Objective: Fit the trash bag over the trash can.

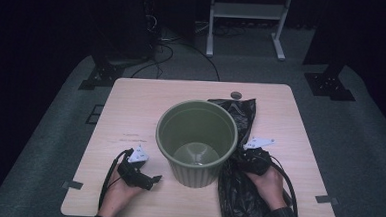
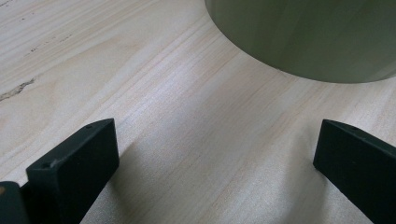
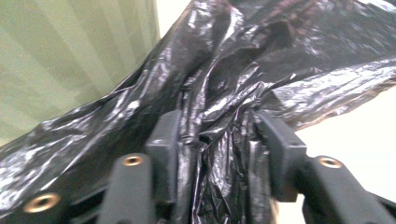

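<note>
Crinkly black plastic bag (image 3: 243,74) bunched in right tool (image 3: 215,135) w/ jaws half-closed, by ribbed green bin (image 1: 197,139).

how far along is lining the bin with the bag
Early. Done so far: the right gripper has bunched a fold of the black bin bag between its jaws, beside the green bin. In hand: that grip on the bag, which lies crumpled on the table. The left gripper rests open on the table near the bin. Left: opening the bag, putting it inside the bin, which looks empty, and folding it over the rim.
</note>
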